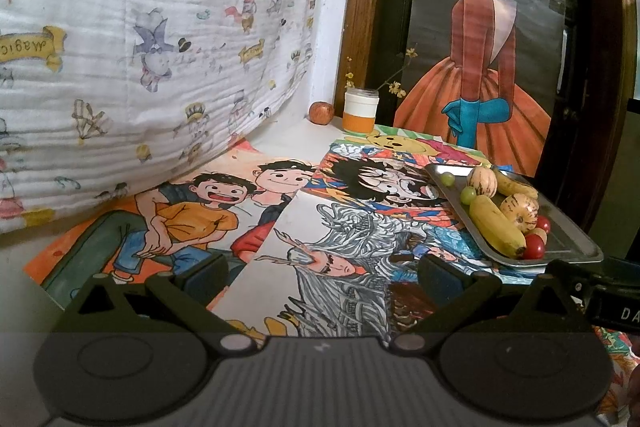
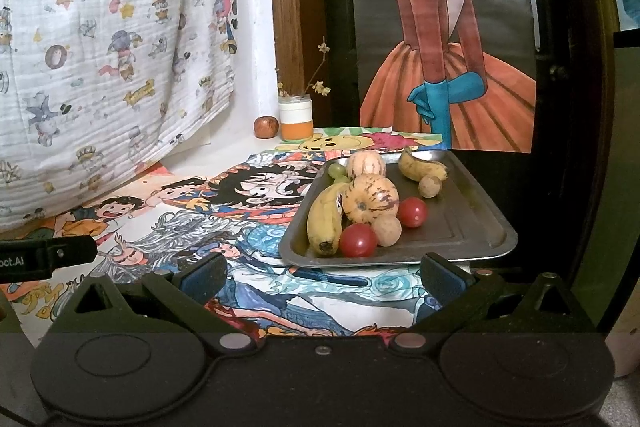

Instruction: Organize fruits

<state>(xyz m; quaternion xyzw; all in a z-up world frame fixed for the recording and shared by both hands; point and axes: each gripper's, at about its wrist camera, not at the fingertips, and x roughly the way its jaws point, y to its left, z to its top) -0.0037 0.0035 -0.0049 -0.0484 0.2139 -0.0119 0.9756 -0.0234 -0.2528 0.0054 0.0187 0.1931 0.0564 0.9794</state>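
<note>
A metal tray [image 2: 472, 227] [image 1: 568, 239] on the table's right side holds two bananas [image 2: 324, 217] [image 2: 424, 167], two striped yellow melons [image 2: 370, 201] [image 2: 365, 165], two red tomatoes [image 2: 358, 239] [image 2: 412, 211], green grapes [image 2: 337, 169] and small brown round fruits [image 2: 387, 231]. An apple [image 2: 266, 126] [image 1: 321, 112] lies apart at the back by the wall. My right gripper [image 2: 324, 273] is open just in front of the tray's near edge, nothing between its fingers. My left gripper [image 1: 320, 269] is open over the drawings, left of the tray.
Colourful drawings [image 1: 192, 219] cover the tabletop. A white and orange jar [image 2: 296, 121] with dry flower twigs stands next to the apple. A patterned white cloth [image 1: 140, 47] hangs at the left; a poster on a dark wooden frame [image 2: 448, 47] stands behind the tray.
</note>
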